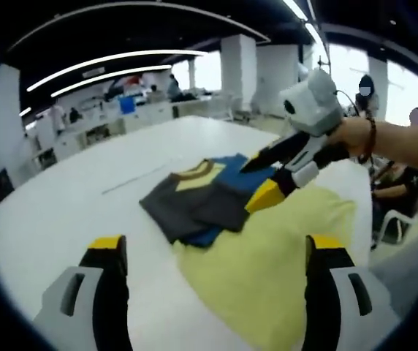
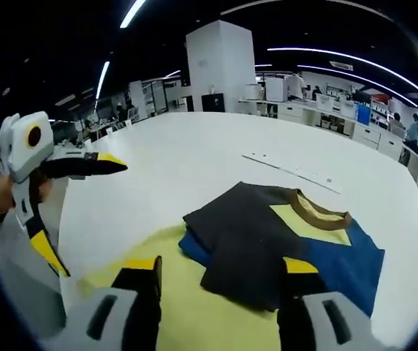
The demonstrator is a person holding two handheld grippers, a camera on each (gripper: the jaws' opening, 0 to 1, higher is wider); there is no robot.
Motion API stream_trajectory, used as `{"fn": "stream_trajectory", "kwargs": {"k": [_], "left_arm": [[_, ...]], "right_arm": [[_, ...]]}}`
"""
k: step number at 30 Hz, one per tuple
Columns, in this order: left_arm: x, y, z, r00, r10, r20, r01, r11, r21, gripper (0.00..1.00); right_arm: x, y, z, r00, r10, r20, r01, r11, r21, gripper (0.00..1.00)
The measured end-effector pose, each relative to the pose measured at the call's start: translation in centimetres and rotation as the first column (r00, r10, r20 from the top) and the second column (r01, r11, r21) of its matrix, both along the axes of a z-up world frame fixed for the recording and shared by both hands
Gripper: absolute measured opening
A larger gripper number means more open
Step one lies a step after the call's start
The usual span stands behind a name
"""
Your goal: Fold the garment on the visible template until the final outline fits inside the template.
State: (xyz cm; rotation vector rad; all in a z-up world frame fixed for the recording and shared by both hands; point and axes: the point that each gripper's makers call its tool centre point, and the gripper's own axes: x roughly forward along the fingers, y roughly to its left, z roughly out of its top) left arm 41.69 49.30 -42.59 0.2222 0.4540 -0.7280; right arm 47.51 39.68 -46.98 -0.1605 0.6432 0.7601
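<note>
A folded T-shirt [image 1: 194, 201] in dark grey, blue and yellow with a brown collar lies on the white table [image 1: 85, 197], overlapping the far edge of a pale yellow template sheet [image 1: 267, 270]. My left gripper [image 1: 218, 247] hovers open above the sheet, its jaws wide apart and holding nothing. My right gripper [image 1: 254, 183], held in a hand, reaches in from the right with its jaws parted over the shirt's blue part. In the right gripper view the shirt [image 2: 267, 234] lies on the template [image 2: 172, 300] between my right gripper's [image 2: 220, 269] open jaws. The left gripper [image 2: 85, 216] stands open at the left.
A thin pale strip [image 1: 132, 179] lies on the table beyond the shirt [image 2: 289, 170]. A seated person [image 1: 395, 190] is at the table's right edge. Desks, white pillars [image 2: 220, 69] and several people fill the background.
</note>
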Motion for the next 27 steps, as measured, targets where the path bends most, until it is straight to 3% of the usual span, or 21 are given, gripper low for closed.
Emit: {"fn": "stream_trajectory", "kwargs": {"k": [9,19,22,27], "left_arm": [[-0.5,0.7,-0.5,1.000,0.028,-0.008,-0.028,1.000,0.007,0.97],[-0.6,1.5,-1.1,0.998,0.061,-0.029,-0.061,0.998,-0.001,0.96],[-0.6,1.8,-1.3,0.997,0.071,-0.033,-0.071,0.997,0.003,0.95],[-0.6,2.4,-1.3,0.996,0.086,-0.031,-0.086,0.996,0.007,0.95]], "right_arm": [[1.7,1.9,-2.0,1.000,0.012,0.010,-0.011,1.000,-0.029,0.49],[2.0,2.4,-5.2,0.999,0.007,-0.052,-0.011,0.998,-0.066,0.34],[1.9,2.2,-6.1,0.999,0.000,-0.045,-0.005,0.993,-0.120,0.20],[2.0,2.1,-6.4,1.000,-0.017,0.002,0.017,0.986,-0.167,0.15]]}}
